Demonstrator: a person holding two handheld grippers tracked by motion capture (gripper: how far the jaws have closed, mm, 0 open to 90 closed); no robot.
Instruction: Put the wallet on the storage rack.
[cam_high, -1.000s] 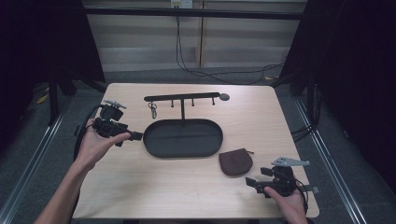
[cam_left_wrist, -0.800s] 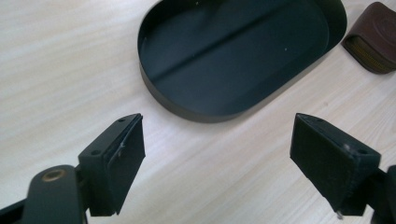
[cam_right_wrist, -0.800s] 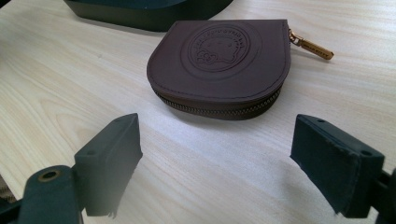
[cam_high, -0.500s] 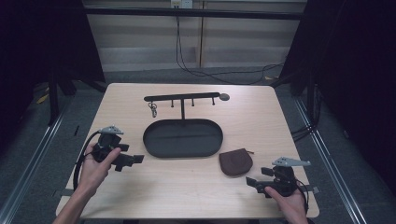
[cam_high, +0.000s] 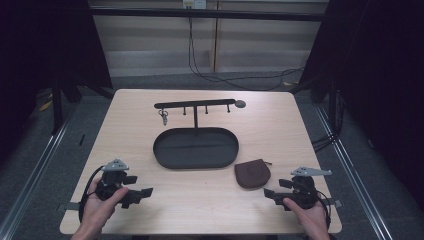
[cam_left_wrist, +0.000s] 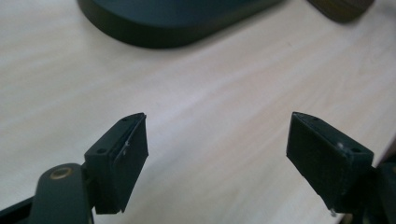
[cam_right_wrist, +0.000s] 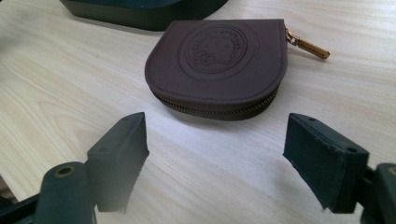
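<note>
Withdrawn toward me since the earlier frame, my left gripper (cam_high: 136, 192) rested at the table's (cam_high: 150, 125) near edge, jaws apart, empty. Right gripper (cam_high: 274, 194): jaws apart, facing brown zipped coin pouch (cam_right_wrist: 219, 65) beside the oval tray (cam_high: 195, 148).

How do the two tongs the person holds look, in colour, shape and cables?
Both the left tongs and the right tongs are black, each with a grey three-cornered plate on top and a black cable trailing behind. Their two flat, blocky jaws show small screw holes. The forearms are bare, without sleeves.
</note>
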